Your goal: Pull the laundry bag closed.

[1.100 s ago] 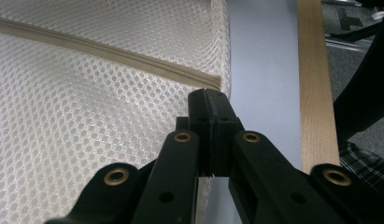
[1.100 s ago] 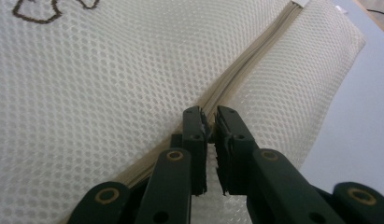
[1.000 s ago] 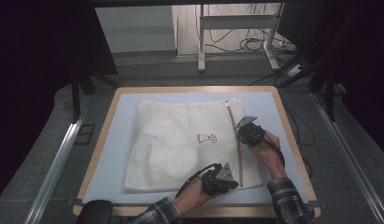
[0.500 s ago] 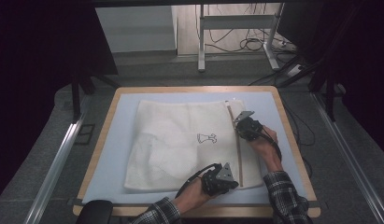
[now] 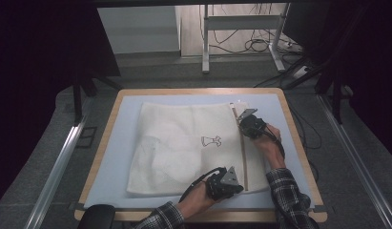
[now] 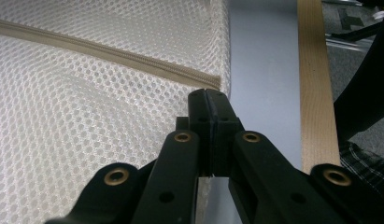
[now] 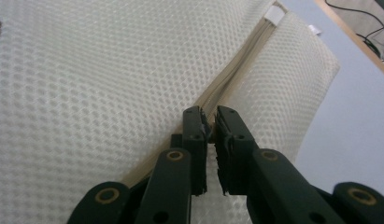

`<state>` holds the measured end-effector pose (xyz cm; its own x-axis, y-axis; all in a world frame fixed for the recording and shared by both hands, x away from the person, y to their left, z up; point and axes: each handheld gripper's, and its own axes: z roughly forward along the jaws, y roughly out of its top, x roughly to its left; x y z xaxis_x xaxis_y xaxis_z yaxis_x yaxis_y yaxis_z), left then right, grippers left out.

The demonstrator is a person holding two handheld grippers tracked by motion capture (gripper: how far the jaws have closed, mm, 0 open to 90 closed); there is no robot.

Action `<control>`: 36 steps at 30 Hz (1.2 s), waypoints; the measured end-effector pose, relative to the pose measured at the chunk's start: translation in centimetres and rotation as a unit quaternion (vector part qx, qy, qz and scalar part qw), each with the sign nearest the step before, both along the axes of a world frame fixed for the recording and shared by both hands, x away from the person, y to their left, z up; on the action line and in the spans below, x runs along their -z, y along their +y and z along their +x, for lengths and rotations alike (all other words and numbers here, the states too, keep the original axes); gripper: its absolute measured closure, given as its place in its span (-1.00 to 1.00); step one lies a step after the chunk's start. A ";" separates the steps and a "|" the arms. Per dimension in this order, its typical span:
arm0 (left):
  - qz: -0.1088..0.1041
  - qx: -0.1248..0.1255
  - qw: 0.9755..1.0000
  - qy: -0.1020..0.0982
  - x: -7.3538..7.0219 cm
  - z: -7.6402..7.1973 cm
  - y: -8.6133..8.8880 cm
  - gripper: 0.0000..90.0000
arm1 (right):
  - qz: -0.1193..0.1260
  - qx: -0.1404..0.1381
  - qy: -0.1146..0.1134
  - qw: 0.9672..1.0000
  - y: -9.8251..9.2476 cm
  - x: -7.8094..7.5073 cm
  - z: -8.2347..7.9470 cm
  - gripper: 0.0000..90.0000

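Two hand-held grippers working mesh laundry bag [image 5: 184, 143]: left hand-held gripper [image 6: 209, 100] clenched on zipper [image 5: 243, 152] end, right hand-held gripper [image 7: 208, 123] nipping the pull, now sliding farther up — prob. zipping.

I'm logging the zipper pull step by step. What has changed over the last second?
The right tongs, pinched on the zipper, have slid along it toward the far end of the mesh bag. The left tongs stay clamped at the bag's near corner, by the zipper's near end. The bag has not shifted on the table.
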<state>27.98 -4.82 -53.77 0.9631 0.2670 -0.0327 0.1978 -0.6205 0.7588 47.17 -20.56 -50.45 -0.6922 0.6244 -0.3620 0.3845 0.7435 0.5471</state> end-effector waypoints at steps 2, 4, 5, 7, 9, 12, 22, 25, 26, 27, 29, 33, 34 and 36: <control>0.000 0.000 1.000 0.000 0.0 0.0 0.0 1.00 | -0.004 0.001 -0.001 1.000 0.1 0.0 0.3 0.82; 0.000 0.000 1.000 0.000 0.0 0.0 0.0 1.00 | -0.006 0.000 -0.004 1.000 0.2 0.0 0.6 0.82; 0.000 0.000 1.000 0.001 0.0 0.0 0.0 1.00 | -0.007 0.001 -0.003 1.000 0.2 0.0 0.8 0.82; 0.000 0.000 1.000 0.001 0.0 0.0 0.0 1.00 | -0.008 0.003 -0.006 1.000 0.3 0.0 1.1 0.82; 0.000 0.000 1.000 0.001 0.0 0.0 0.0 1.00 | -0.010 0.006 -0.006 1.000 0.4 0.0 1.4 0.82; 0.000 0.000 1.000 0.001 0.0 0.0 0.0 1.00 | -0.010 0.006 -0.008 1.000 0.5 0.0 1.9 0.82; -0.001 0.000 1.000 0.000 0.0 0.0 0.0 1.00 | -0.010 0.009 -0.011 1.000 0.7 0.1 3.1 0.82; -0.001 0.000 1.000 0.000 0.0 0.0 0.0 1.00 | -0.011 0.012 -0.013 1.000 0.8 0.1 3.4 0.82; -0.001 0.000 1.000 0.000 0.0 0.0 0.0 1.00 | -0.011 0.013 -0.012 1.000 0.8 0.2 3.5 0.82; -0.001 0.000 1.000 0.000 0.0 0.0 0.0 1.00 | -0.012 0.013 -0.014 1.000 0.9 0.2 3.6 0.82; -0.001 0.000 1.000 0.000 0.0 0.0 0.0 1.00 | -0.014 0.013 -0.015 1.000 0.9 0.2 3.9 0.82; -0.001 0.000 1.000 0.000 0.0 0.0 0.0 1.00 | -0.018 0.012 -0.016 1.000 1.0 0.1 4.4 0.82; -0.001 0.000 1.000 0.000 0.0 0.0 0.0 1.00 | -0.019 0.012 -0.018 1.000 1.1 0.2 4.6 0.82; -0.001 0.000 1.000 0.000 0.0 0.0 0.0 1.00 | -0.018 0.013 -0.018 1.000 1.1 0.2 4.8 0.81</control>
<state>27.98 -4.83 -53.80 0.9631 0.2672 -0.0326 0.1976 -0.6193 0.7599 51.94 -19.45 -50.65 -0.6624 0.6280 -0.4084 0.3849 0.7531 0.5336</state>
